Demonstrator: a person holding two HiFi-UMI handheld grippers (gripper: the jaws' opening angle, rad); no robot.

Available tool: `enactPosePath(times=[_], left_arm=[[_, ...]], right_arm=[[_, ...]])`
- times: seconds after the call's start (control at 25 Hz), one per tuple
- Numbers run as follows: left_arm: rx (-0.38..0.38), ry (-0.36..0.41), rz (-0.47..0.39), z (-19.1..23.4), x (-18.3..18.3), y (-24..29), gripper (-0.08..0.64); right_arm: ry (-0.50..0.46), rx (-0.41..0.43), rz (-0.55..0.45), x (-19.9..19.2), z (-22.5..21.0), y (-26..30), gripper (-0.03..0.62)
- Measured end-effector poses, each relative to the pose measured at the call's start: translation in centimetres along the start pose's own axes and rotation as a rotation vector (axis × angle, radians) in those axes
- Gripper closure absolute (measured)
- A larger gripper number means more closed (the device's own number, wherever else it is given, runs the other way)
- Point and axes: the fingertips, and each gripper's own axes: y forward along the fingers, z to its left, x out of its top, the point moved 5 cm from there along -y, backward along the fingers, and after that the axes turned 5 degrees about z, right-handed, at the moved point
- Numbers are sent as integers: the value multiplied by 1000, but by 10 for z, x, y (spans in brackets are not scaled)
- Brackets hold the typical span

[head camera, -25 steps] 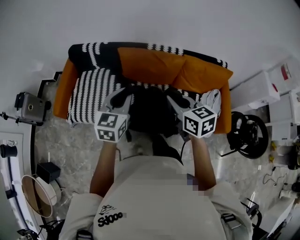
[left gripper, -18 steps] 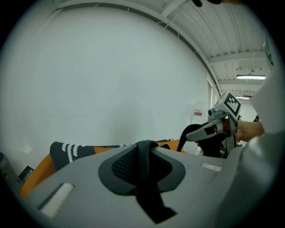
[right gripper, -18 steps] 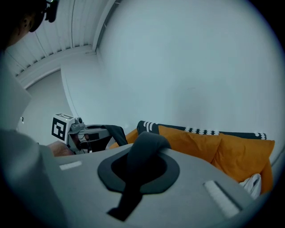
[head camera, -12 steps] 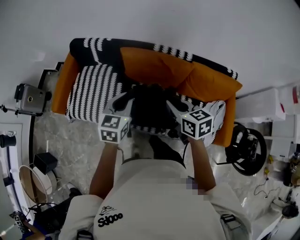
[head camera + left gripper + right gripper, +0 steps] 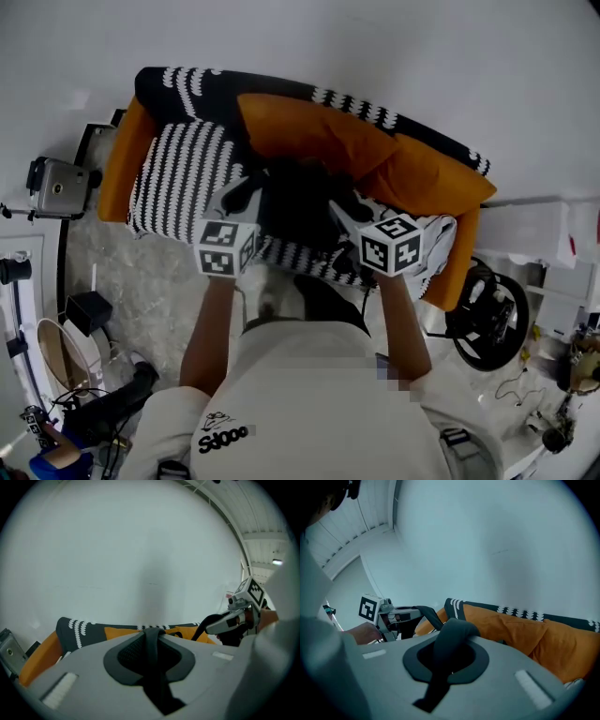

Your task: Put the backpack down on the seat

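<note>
1. At your far left, a grey camera on a tripod (image 5: 54, 186) stands on the pale speckled floor (image 5: 141, 291), just beside the left arm of the orange upholstered sofa (image 5: 120, 169).
2. A black-and-white patterned knitted throw (image 5: 183, 178) covers the left part of the seat and runs along the top of the backrest.
3. Your left claw (image 5: 246, 190) (image 5: 152, 637) is clamped on a black webbing strap (image 5: 157, 684), which runs up between its jaws.
4. The black fabric backpack (image 5: 298, 202) hangs between your two claws. It is over the middle of the sofa seat, in front of the cushions. You cannot tell from these views whether its base touches the seat.
5. Your right claw (image 5: 342, 211) (image 5: 450, 641) is closed tight on a padded black strap (image 5: 457, 629), which humps over the top of its jaws.
6. Two orange fabric cushions lean on the backrest behind the backpack, one at the middle (image 5: 309, 131) and one further right (image 5: 427, 173).
7. A crumpled white cloth (image 5: 441, 234) lies at the right end of the seat, near your right claw.
8. Past the sofa's right arm, a black ring-shaped wheel (image 5: 487, 314) sits on the floor, with white boxes (image 5: 553, 220) beyond it.
</note>
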Motion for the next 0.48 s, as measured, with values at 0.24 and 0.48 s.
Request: enactPosePath(times=[0.24, 0.48], left_arm=[[59, -36, 19, 26, 12, 35, 509], [109, -60, 50, 45, 17, 67, 509]], right_arm=[[-3, 67, 38, 19, -25, 29, 588], [3, 122, 72, 33, -49, 59, 588]])
